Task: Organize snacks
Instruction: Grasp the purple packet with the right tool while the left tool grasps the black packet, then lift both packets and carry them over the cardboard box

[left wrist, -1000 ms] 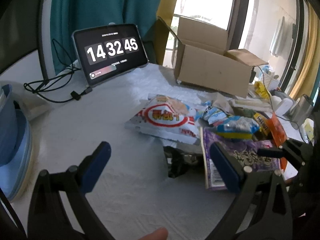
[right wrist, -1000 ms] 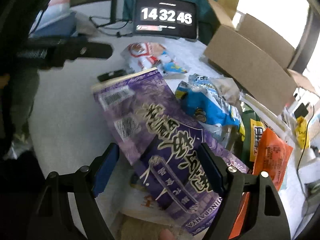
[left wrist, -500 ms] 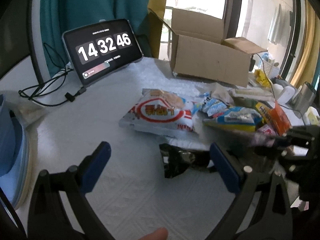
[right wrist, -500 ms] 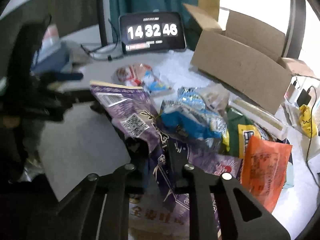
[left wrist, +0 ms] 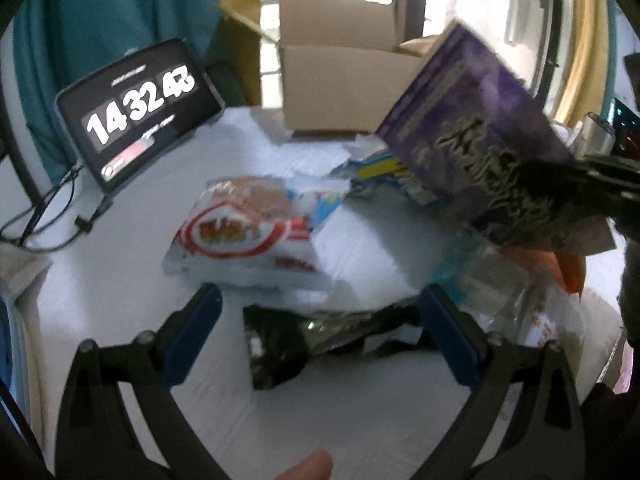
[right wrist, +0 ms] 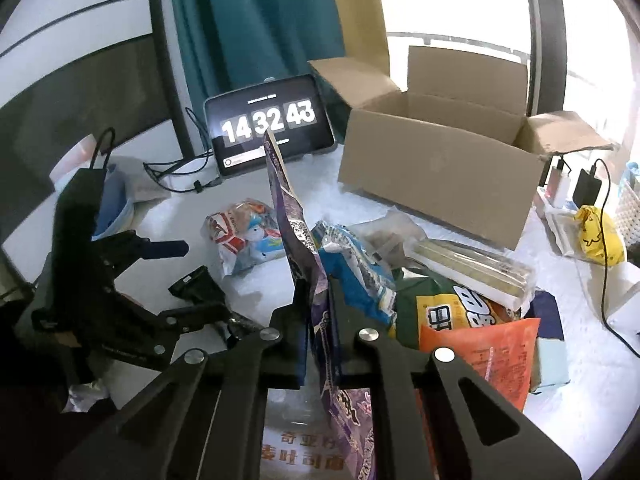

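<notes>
My right gripper (right wrist: 318,300) is shut on a purple snack packet (right wrist: 294,224) and holds it upright above the snack pile. The packet also shows in the left wrist view (left wrist: 472,120), raised at the right with the right gripper (left wrist: 560,184) clamped on its lower edge. My left gripper (left wrist: 320,320) is open and empty, low over the table, with a black foil packet (left wrist: 312,336) between its fingers. It also shows in the right wrist view (right wrist: 176,264). A red-and-white bag (left wrist: 244,232) lies just beyond. An open cardboard box (right wrist: 440,160) stands at the back.
A tablet clock (left wrist: 136,112) with cables stands at the back left. Blue, green and orange snack bags (right wrist: 472,320) and a clear box (right wrist: 468,268) are piled at the right. A yellow bag (right wrist: 596,236) and chargers lie at the far right.
My right gripper shut on the purple packet and lifted it from flat on the pile to upright. My left gripper moved forward, closer to the black packet.
</notes>
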Demonstrator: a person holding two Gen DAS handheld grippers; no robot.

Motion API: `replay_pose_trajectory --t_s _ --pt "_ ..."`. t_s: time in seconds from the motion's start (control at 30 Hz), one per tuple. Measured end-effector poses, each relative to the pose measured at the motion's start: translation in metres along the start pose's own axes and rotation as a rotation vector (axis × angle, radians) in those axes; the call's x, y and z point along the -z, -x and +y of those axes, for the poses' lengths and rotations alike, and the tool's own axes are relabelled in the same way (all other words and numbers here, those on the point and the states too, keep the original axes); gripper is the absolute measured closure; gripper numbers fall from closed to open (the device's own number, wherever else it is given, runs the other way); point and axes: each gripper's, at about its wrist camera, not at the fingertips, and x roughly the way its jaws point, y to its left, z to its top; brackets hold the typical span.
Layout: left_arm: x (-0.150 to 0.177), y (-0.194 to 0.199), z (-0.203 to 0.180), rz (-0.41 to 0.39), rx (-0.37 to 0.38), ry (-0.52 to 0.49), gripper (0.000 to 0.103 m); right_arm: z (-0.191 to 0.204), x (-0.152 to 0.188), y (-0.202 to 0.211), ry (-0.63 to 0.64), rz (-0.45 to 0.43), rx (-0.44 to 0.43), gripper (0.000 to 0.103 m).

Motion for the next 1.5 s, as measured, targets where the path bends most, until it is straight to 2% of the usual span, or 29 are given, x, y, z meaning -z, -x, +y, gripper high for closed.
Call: replay_pose_trajectory --t_s 0.1,0.2,0.23,0.53,0.73,0.83,0.9,0.97,1.17,1.37,1.5 --pt "-0.002 -0.004 -0.005 0.003 0.051 -0.035 0.003 -0.005 0.003 -0.003 -0.018 0.010 -0.004 0.093" --pt "0.002 -0.022 -0.008 0.091 0.106 -0.050 0.003 -0.010 0.004 -0.006 -0.039 0.015 -0.004 0.093" --pt "0.006 -0.027 -0.010 0.124 0.102 -0.062 0.003 -0.011 0.004 -0.006 -0.044 0.013 -0.002 0.093" --pt "0.028 -0.014 -0.021 0.207 0.133 -0.153 0.004 -0.028 0.008 -0.006 -0.083 0.014 0.039 0.091" --pt "0.022 -0.023 -0.017 0.182 0.119 -0.171 0.004 -0.042 0.012 -0.017 -0.115 0.024 0.055 0.087" --pt "0.021 -0.032 -0.018 0.190 0.129 -0.209 0.004 -0.038 0.012 -0.016 -0.093 0.021 0.043 0.093" --pt "0.026 -0.036 -0.021 0.200 0.099 -0.270 0.016 -0.031 0.009 -0.013 -0.063 0.014 0.050 0.094" --pt "0.029 -0.033 -0.018 0.191 0.091 -0.286 0.026 -0.027 0.006 -0.007 -0.053 -0.003 0.043 0.094" --pt "0.048 -0.014 -0.031 0.181 0.147 -0.328 0.029 -0.023 -0.010 0.017 -0.046 -0.065 0.041 0.094" --pt "0.054 0.005 -0.027 0.153 0.140 -0.243 0.030 -0.023 -0.022 0.035 -0.045 -0.112 0.050 0.094" --pt "0.042 0.016 -0.018 0.098 0.133 -0.196 0.030 -0.020 -0.031 0.047 -0.027 -0.144 0.058 0.094"
